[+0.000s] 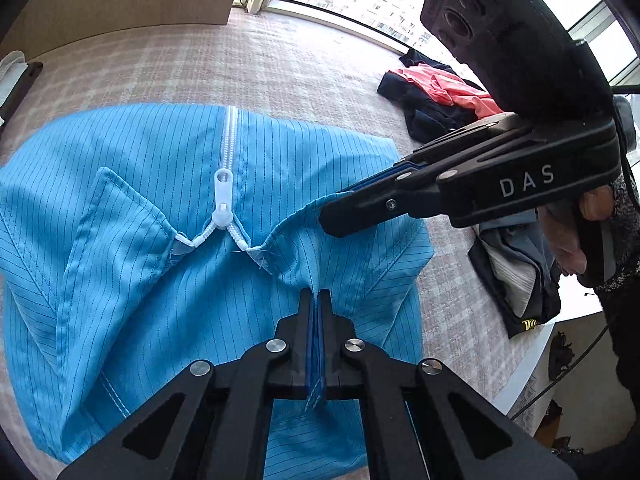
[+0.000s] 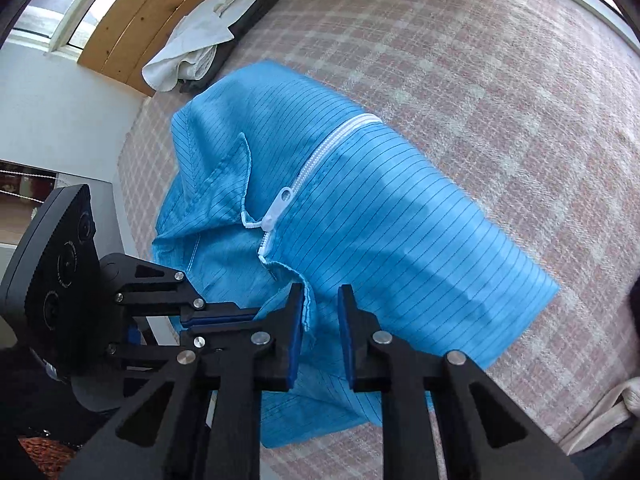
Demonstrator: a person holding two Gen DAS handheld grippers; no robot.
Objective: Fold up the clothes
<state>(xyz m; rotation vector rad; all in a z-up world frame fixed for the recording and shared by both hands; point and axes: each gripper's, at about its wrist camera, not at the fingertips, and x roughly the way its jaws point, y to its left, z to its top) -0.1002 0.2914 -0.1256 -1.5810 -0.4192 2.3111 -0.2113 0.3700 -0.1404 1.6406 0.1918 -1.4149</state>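
While the blue striped jacket (image 1: 168,216) lies spread on a pink checked bed (image 1: 280,64), its white zipper (image 1: 224,196) runs away from the camera, part open at the collar. The left hand-held gripper (image 1: 318,304) is clamped tight on a fold of the jacket's near fabric, blue pads pressed together. The right hand-held gripper (image 2: 320,320) stands with its jaws apart, the right collar edge lying between them against the left pad. To the far right lies a heap of dark and coral clothes (image 1: 436,92); nearer on the right sits a folded stack (image 1: 516,272). A white garment (image 2: 192,44) rests at the bed's far left by a wooden headboard (image 2: 140,28).
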